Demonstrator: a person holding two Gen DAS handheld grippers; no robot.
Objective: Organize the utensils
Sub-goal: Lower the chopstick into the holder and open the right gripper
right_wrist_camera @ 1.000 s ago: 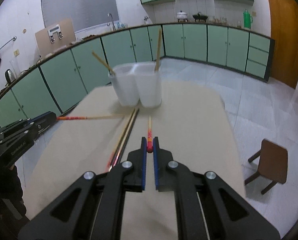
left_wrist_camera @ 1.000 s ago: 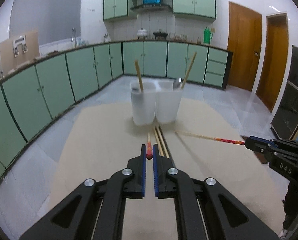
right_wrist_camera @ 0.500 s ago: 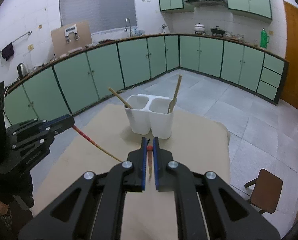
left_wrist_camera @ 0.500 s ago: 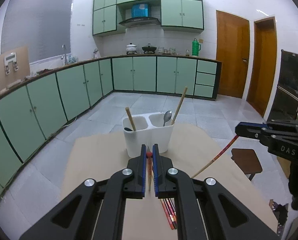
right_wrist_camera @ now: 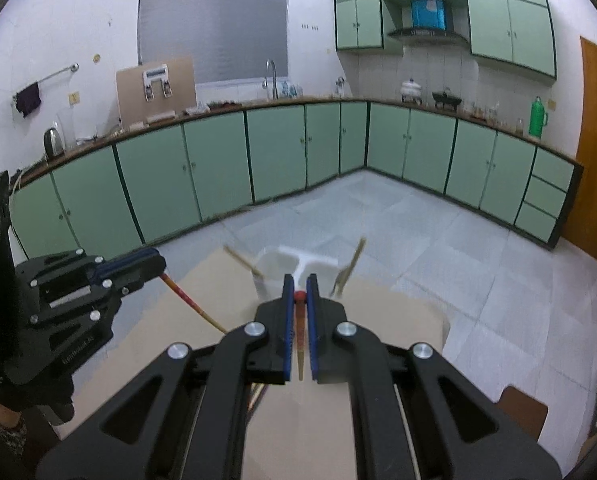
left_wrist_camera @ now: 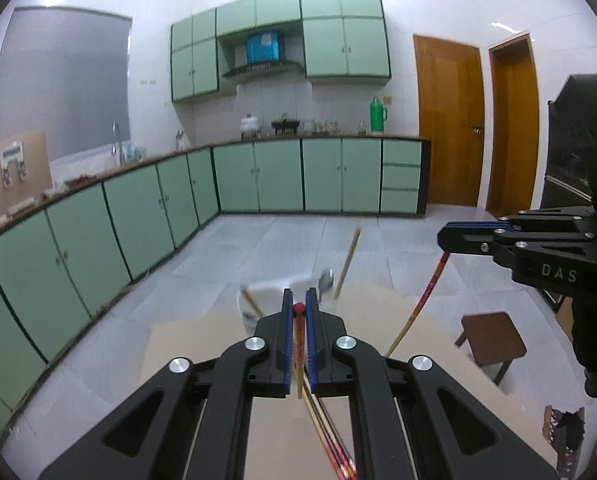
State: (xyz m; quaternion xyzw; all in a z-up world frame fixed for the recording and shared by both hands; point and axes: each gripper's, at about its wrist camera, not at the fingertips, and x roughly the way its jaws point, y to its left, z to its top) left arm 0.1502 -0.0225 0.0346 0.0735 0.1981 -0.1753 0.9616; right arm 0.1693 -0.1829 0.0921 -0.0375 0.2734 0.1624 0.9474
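My fingers hide most of the blurred white two-cup holder [left_wrist_camera: 276, 286] on the table [right_wrist_camera: 398, 316]. Each gripper pinches one red-tipped chopstick: left gripper [left_wrist_camera: 297, 312], right gripper [right_wrist_camera: 298, 298]. Two sticks and one spoon [left_wrist_camera: 325, 279] stand inside the holder.

White holder [left_wrist_camera: 276, 292] with upright sticks blocks ahead; tabletop [left_wrist_camera: 178, 344] left lies open.

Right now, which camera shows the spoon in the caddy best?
The left wrist view. There the spoon shows its silver bowl above the white caddy, just right of the left gripper, though blurred. In the right wrist view the caddy shows, but no spoon can be made out for sure.
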